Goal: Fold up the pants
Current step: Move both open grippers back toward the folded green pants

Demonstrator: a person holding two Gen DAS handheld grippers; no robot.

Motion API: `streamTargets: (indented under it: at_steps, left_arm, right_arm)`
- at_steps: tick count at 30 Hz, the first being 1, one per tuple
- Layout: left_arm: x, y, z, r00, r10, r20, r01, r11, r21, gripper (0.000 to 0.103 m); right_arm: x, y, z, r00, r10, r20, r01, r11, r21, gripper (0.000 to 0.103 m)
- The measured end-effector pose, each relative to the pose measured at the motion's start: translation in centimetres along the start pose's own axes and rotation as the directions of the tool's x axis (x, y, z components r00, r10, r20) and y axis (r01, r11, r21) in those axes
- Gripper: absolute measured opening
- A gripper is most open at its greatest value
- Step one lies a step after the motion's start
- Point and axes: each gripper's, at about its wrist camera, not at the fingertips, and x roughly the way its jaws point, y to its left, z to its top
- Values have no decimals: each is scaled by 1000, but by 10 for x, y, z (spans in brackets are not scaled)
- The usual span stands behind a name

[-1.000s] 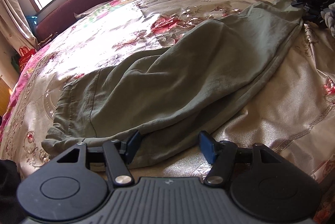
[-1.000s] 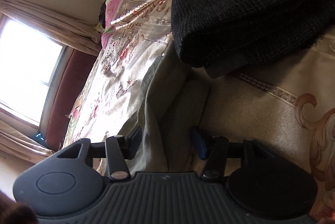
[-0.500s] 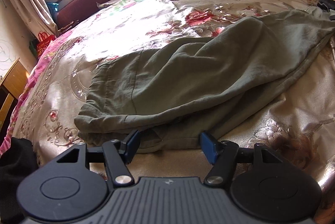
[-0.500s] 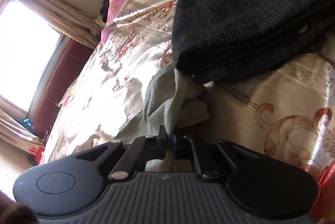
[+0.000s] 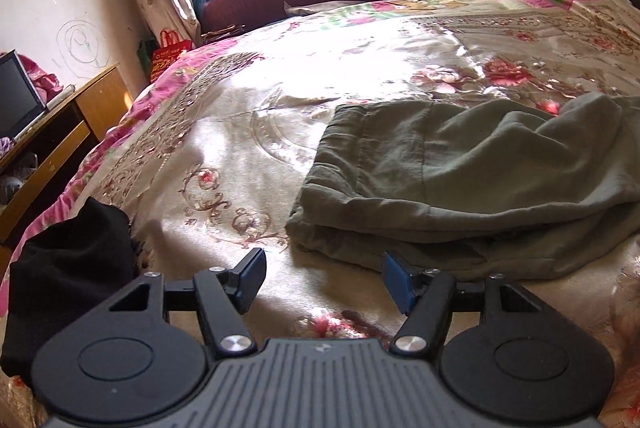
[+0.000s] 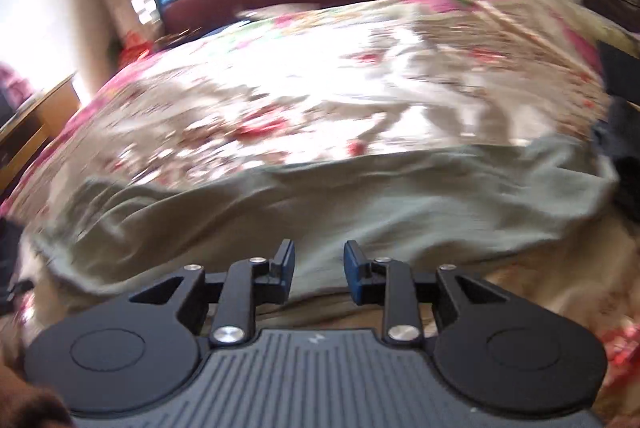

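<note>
The olive green pants (image 5: 452, 179) lie folded lengthwise on the floral bedspread, waistband toward the left. My left gripper (image 5: 324, 278) is open and empty, just in front of the waistband's near corner, with its right finger (image 5: 398, 280) at the cloth's edge. In the blurred right wrist view the pants (image 6: 360, 203) stretch across the bed. My right gripper (image 6: 319, 272) is open and empty over their near edge.
The shiny floral bedspread (image 5: 280, 99) covers the bed. A black garment (image 5: 68, 280) lies at the near left corner. A wooden desk with a monitor (image 5: 52, 131) stands left of the bed. Dark clothing (image 6: 624, 147) sits at the right edge.
My right gripper, shut on the pants' leg end half a second ago, has let go, opened and swung to face the window. My left gripper has turned left, toward the waistband.
</note>
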Motion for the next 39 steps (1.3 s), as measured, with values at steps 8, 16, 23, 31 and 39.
streamTargets:
  at_steps: [8, 16, 23, 31, 39]
  left_arm:
    - [-7, 40, -27, 999, 32, 20, -30, 994, -109, 78]
    - [-5, 59, -33, 998, 17, 61, -10, 992, -127, 78]
    - [-3, 61, -22, 994, 11, 108, 4, 991, -136, 78]
    - [-10, 56, -29, 997, 24, 72, -18, 996, -87, 78]
    - [-13, 40, 10, 986, -31, 167, 42, 997, -62, 79]
  right_arm:
    - [101, 202, 24, 930, 351, -109, -361, 818, -447, 41]
    - [150, 236, 40, 959, 243, -148, -282, 874, -396, 2]
    - [114, 245, 85, 927, 370, 54, -347, 905, -248, 2]
    - [161, 257, 23, 915, 333, -228, -383, 895, -230, 11]
    - [91, 150, 32, 972, 222, -81, -233, 957, -174, 29]
